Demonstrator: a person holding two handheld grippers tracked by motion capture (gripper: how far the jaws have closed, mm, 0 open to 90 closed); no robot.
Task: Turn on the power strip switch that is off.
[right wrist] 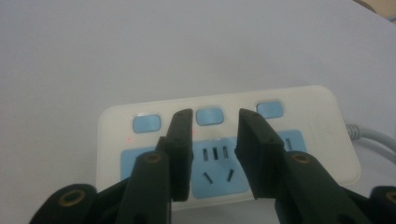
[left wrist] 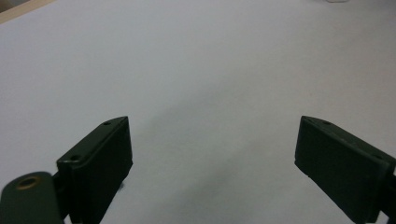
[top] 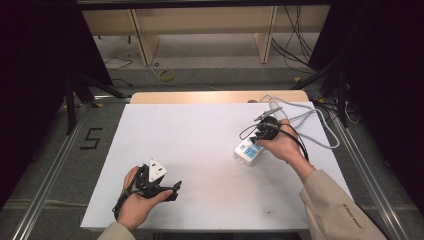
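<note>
- High view is showing my right gripper (top: 256,139) hovering at the near end of a white power strip (top: 248,151), which is lying on the white tabletop (top: 200,150) toward its right side, well apart from my left gripper (top: 172,190).
- Right gripper view is looking straight down along my jaws at the power strip (right wrist: 322,126): I am seeing a rounded white casing with three pale blue push buttons in a row along its far edge.
- I am looking at the middle button (right wrist: 209,116) sitting right in the gap between my jaw tips, with the left button (right wrist: 146,123) and the right button (right wrist: 269,109) lying outside them.
- Below the buttons, light blue socket panels are running across the strip; the centre panel (right wrist: 215,172) is showing slots and two angled pin holes.
- A grey cable (right wrist: 373,136) is leaving the strip at its right end, and in the high view it is looping across the far right of the table (top: 320,127).
- My right jaws are standing partly open, about as wide as one button, and are gripping nothing; I cannot tell whether the tips are touching the casing.
- My left gripper (left wrist: 212,154) is resting low near the front left of the tabletop, jaws spread wide, with bare white surface between them.
</note>
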